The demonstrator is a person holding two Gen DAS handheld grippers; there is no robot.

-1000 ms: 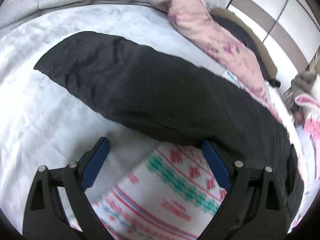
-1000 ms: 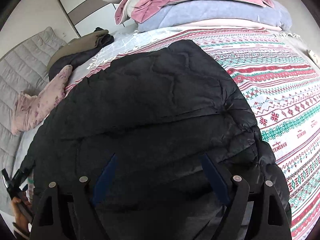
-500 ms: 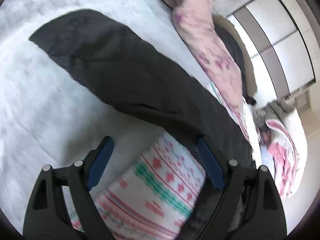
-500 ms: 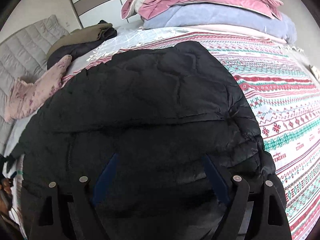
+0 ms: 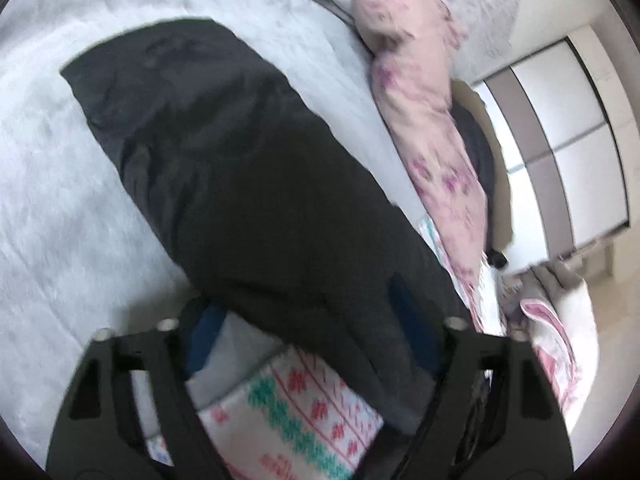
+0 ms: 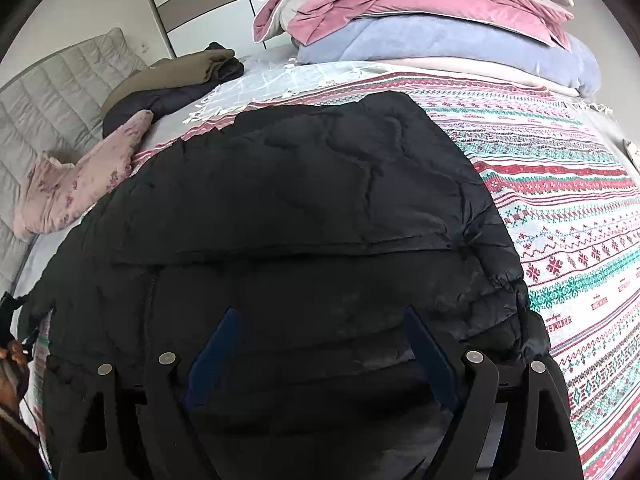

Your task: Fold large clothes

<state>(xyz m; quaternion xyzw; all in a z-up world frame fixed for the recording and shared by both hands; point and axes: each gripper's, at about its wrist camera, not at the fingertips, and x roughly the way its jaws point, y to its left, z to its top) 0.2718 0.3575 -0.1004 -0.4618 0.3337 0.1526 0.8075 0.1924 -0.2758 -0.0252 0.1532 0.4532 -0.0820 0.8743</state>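
A large black quilted jacket (image 6: 296,216) lies spread on a bed with a patterned blanket (image 6: 572,216). One sleeve (image 5: 224,152) stretches out over a pale grey sheet in the left wrist view. My left gripper (image 5: 304,320) is open, its jaws on either side of the sleeve's base, just above the cloth. My right gripper (image 6: 320,332) is open and hovers low over the jacket's near part, holding nothing.
A pile of pink and blue bedding (image 6: 432,20) lies at the far end of the bed. A pink flowered garment (image 6: 80,184) and a brown and dark clothes pile (image 6: 172,80) lie at the left by a grey padded headboard (image 6: 52,96). White wardrobe doors (image 5: 560,120) stand behind.
My left gripper has moved forward over the sleeve's base and turned, so the sleeve now lies between its jaws. My right gripper has edged slightly forward over the jacket.
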